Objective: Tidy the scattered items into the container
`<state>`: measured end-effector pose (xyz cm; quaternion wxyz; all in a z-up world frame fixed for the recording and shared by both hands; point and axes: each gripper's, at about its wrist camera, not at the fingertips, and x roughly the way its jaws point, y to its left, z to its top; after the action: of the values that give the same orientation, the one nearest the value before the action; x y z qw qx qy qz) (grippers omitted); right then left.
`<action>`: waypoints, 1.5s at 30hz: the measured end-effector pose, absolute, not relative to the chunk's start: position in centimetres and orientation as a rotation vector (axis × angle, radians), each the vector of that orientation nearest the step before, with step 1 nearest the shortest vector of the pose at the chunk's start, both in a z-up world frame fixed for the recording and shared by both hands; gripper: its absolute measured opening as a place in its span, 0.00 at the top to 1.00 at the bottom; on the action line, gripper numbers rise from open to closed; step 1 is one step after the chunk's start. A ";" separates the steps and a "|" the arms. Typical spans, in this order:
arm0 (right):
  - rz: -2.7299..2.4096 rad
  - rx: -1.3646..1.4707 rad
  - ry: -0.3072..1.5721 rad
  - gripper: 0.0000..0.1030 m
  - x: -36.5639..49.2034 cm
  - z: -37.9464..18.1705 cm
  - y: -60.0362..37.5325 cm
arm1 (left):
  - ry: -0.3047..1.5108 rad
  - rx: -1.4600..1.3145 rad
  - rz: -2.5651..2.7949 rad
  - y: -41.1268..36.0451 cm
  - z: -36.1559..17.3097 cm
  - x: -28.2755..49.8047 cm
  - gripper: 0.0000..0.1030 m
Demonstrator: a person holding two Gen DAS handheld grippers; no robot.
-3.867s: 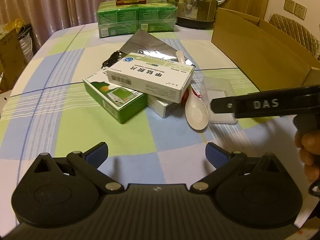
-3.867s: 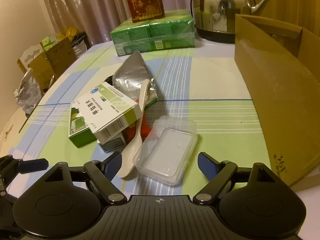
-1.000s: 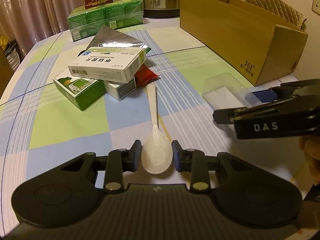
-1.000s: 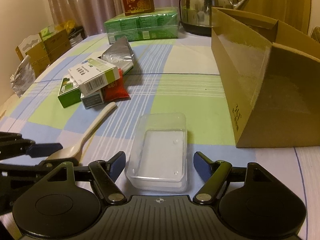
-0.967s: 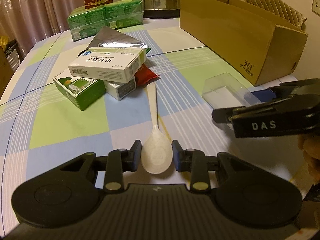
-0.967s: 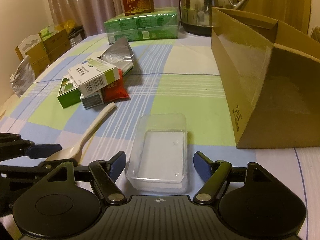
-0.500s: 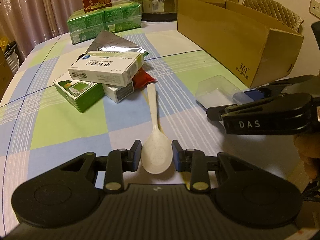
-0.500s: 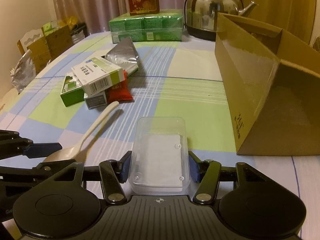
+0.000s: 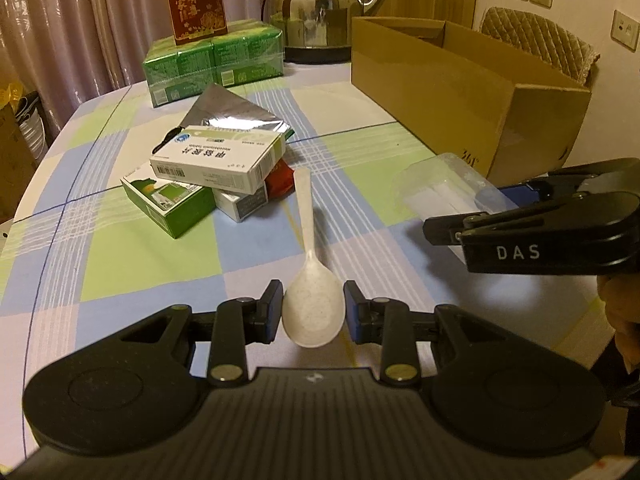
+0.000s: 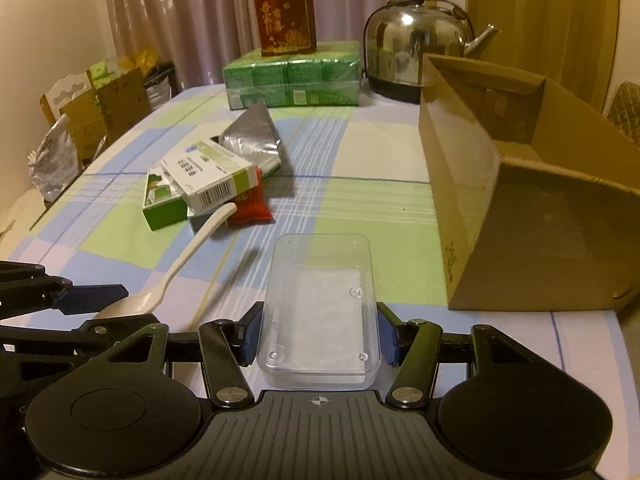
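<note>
Left wrist view: left gripper [image 9: 313, 314] pinches the spoon [image 9: 311, 304] bowl; at three o'clock, right gripper [image 10: 319, 338] clamps the clear tray [image 10: 320, 312], jaws just closed.

The tablecloth [image 9: 152, 256] was checked in pale green, blue and lilac. The spoon [image 9: 313, 308] was speckled cream, the cardboard box [image 9: 460, 92] plain brown, the packet [image 10: 250, 202] red.

Left gripper [image 9: 313, 315] angled down w/ pads clamped on white spoon [image 9: 312, 304] bowl, right gripper [image 10: 319, 340] beside it, jaws just closed onto clear plastic tray [image 10: 320, 312].
</note>
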<state>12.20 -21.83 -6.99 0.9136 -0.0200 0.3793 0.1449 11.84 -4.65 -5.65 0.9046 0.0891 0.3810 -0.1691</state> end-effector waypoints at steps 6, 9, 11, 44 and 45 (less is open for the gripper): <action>0.293 -0.032 0.754 0.48 10.8 -5.4 -22.3 | 0.767 0.178 -0.348 -4.8 -4.3 10.5 0.74; 0.289 -0.028 0.741 0.48 10.1 -4.8 -22.6 | 0.760 0.175 -0.348 -5.0 -3.7 9.8 0.74; 0.286 -0.024 0.733 0.48 9.6 -4.3 -22.9 | 0.756 0.178 -0.350 -5.2 -3.3 9.4 0.74; 0.100 0.002 0.549 0.48 9.3 4.0 -34.4 | 0.602 0.193 -0.509 -16.9 5.1 11.4 0.74; 0.095 0.002 0.542 0.48 9.6 4.3 -34.8 | 0.597 0.197 -0.518 -17.4 5.3 11.6 0.74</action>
<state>9.55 -34.79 4.29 0.9624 0.0009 0.2675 0.0468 11.62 -17.39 5.31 0.9183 0.0956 0.2902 -0.2517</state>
